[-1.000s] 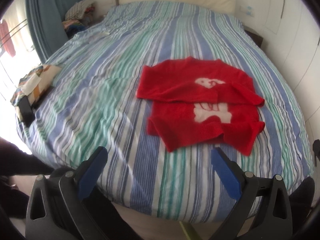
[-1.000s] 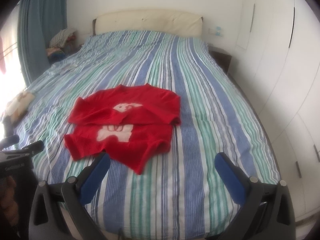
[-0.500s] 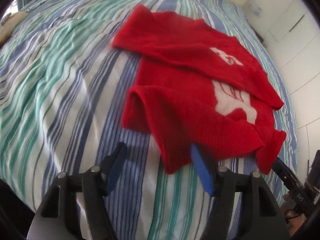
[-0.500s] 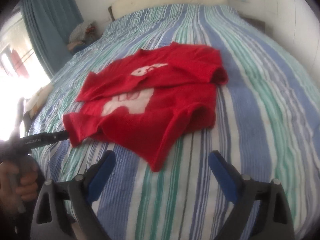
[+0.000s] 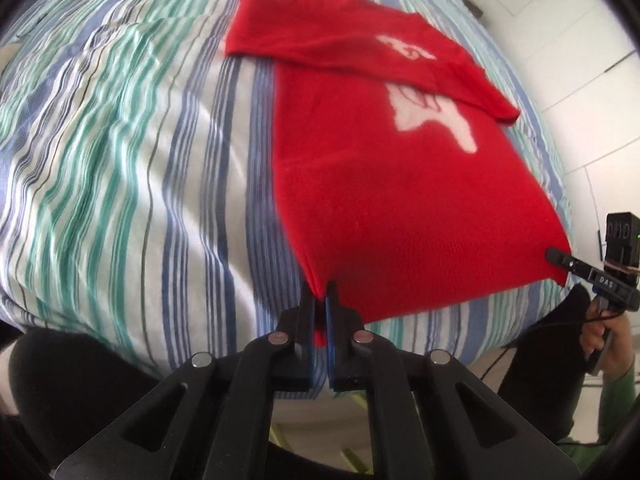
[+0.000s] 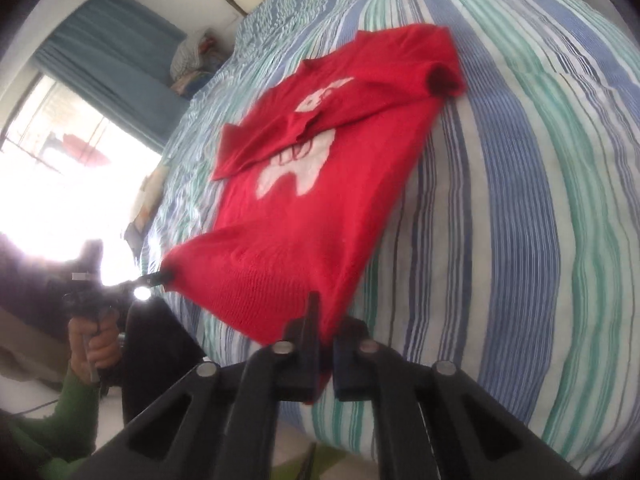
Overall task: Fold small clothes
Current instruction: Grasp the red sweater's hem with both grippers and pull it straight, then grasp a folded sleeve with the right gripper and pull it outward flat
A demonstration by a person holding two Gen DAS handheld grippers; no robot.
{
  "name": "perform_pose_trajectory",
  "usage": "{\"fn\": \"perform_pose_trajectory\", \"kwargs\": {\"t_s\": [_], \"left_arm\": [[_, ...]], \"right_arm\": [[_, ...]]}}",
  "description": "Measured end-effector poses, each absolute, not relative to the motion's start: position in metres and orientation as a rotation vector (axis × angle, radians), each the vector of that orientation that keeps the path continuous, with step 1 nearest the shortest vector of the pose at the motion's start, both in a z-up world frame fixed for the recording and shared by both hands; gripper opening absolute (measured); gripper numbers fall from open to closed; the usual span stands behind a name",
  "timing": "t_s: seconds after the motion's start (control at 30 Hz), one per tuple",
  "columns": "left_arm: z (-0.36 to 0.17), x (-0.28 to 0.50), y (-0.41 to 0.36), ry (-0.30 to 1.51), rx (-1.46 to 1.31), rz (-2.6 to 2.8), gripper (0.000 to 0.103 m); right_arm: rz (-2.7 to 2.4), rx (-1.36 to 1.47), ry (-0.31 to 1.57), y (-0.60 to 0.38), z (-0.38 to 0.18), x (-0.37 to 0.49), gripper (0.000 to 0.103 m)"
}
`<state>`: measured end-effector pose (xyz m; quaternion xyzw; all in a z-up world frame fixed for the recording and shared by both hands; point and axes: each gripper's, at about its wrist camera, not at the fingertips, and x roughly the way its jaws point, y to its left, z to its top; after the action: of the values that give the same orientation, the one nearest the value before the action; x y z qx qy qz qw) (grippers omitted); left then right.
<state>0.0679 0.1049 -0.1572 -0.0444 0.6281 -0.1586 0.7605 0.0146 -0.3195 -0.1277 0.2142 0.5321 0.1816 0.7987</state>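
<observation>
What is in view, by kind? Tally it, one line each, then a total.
Red knitted sweater with a white animal motif: 1
Striped blue, green and white bed cover: 1
Black two-finger grippers, left gripper and right gripper: 2
Total: 4

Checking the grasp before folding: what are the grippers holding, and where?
The red sweater: left gripper and right gripper each pinch a bottom hem corner.

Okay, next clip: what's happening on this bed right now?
A person with a gripper in each hand is folding a small red sweater laid on a striped bedspread. Both sleeves are already folded across the chest. The left gripper is shut on one bottom corner of the hem and the right gripper is shut on the other, with the hem stretched between them. The bottom-up fold is not yet made.
</observation>
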Motion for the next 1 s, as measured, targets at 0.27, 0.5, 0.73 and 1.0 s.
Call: {"fn": "perform_pose_trajectory", "kwargs": {"t_s": [0.27,0.5,0.73,1.0], "left_arm": [[-0.171,0.045,0.101,1.418,-0.041,-0.259,0.002],[-0.211,0.047,0.077,1.45,0.071,-0.183,0.002],[-0.233,0.049,0.054,1.436,0.088,-0.137,0.002],[-0.22,0.035,0.046,1.414,0.136,-0.108,0.02]], "right_arm": [[0.283,0.416,1.292,-0.31,-0.17,0.01,0.004],[0.189,0.319,1.384,-0.312,-0.206,0.013,0.003],[0.156,0.317,1.329,-0.311,-0.215,0.007,0.002],[0.142,0.304,1.261,-0.304,-0.208,-0.007,0.011]]}}
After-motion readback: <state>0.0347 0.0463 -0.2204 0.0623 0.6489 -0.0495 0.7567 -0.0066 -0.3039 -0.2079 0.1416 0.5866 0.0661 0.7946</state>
